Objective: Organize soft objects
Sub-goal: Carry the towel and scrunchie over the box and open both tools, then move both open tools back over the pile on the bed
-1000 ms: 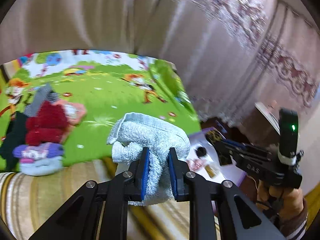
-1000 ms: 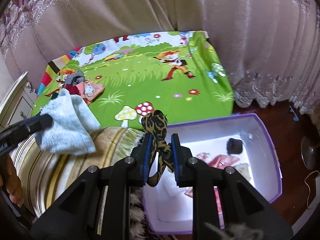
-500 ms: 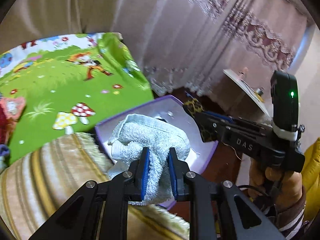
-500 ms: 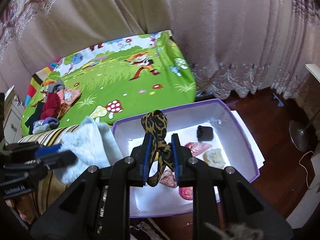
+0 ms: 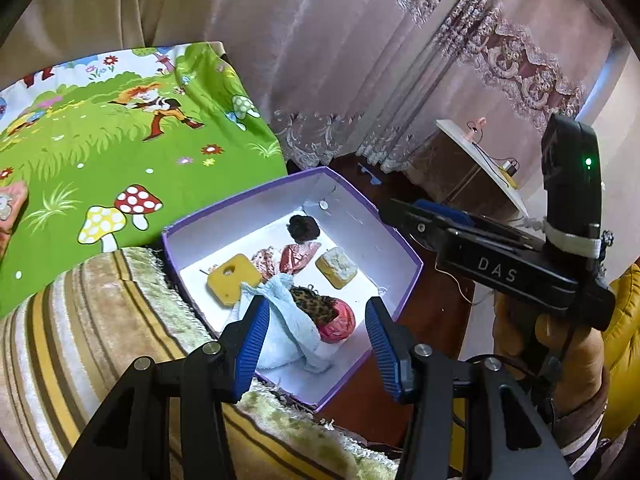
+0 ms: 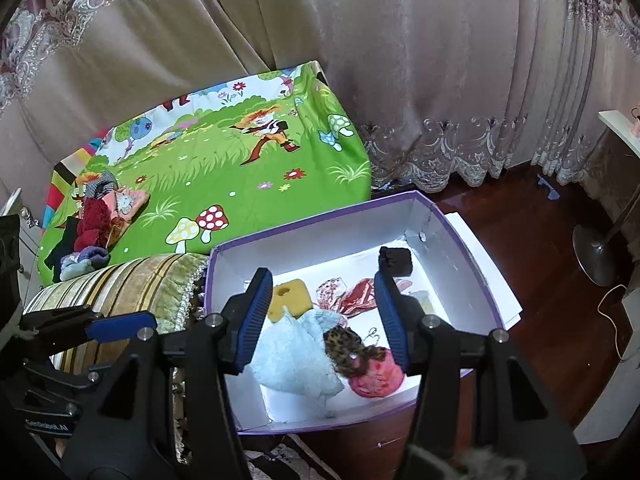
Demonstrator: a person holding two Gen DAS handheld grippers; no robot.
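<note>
Both my claws, left (image 5: 316, 330) and right (image 6: 322, 314), hang open over the box (image 6: 460, 236); the towel (image 6: 294, 354) looks soft and light, so I would pinch a fold.

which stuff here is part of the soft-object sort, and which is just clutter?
Job:
- purple box
- light blue towel in the box
- leopard-print cloth in the box
- yellow sponge
- clothes pile on the bed

Lying about:
- curtains
- striped cushion
- fan base

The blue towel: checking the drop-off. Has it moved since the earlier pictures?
Yes. The blue towel left the left gripper and now lies inside the purple box, beside the leopard-print cloth.
</note>
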